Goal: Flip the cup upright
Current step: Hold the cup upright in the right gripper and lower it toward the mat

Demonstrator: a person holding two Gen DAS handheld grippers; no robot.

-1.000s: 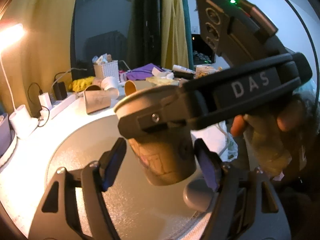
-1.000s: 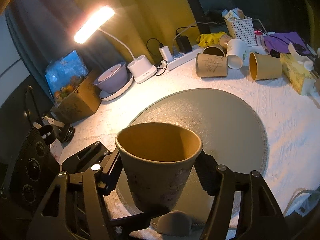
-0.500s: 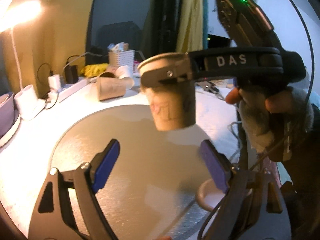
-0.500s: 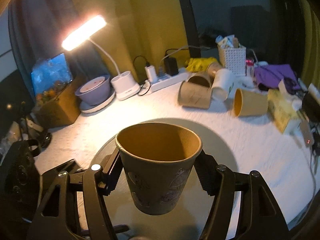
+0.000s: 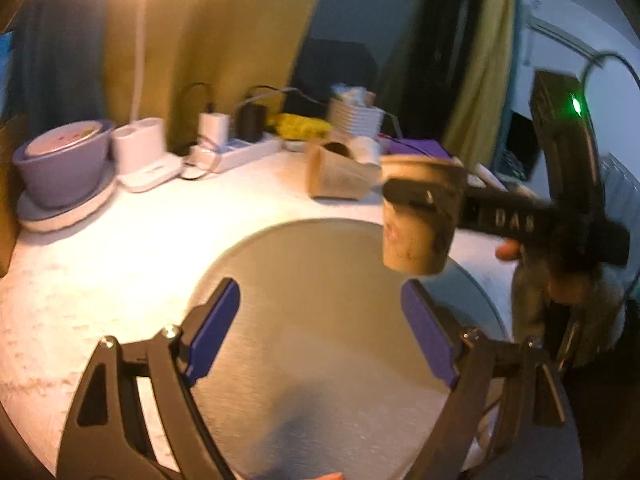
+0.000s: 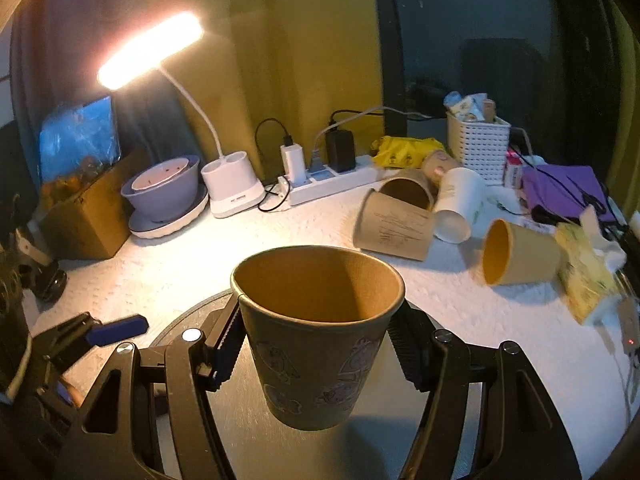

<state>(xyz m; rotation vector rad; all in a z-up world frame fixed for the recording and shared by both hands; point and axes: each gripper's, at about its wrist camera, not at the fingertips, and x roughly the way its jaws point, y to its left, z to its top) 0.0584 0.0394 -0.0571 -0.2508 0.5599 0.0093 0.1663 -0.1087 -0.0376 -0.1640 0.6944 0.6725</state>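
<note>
Two grippers noted, left to right: our left gripper (image 5: 320,336) hangs spread and empty over the round mat (image 5: 304,320), clear of the cup (image 6: 318,332). Our right gripper (image 6: 316,354) pinches it, axis vertical, mouth up, above the mat; we judge lowering remains.

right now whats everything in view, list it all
held paper cup: 1, brown, upright above the mat
round mat: 1, grey, table centre
lying cups: 4, three brown, one white, behind the mat
desk lamp: 1, white, lit, back left
bowl: 1, purple, on a plate
power strip: 1, white, back
basket: 1, white, back right
left gripper: open, empty
right gripper: shut on cup
</note>
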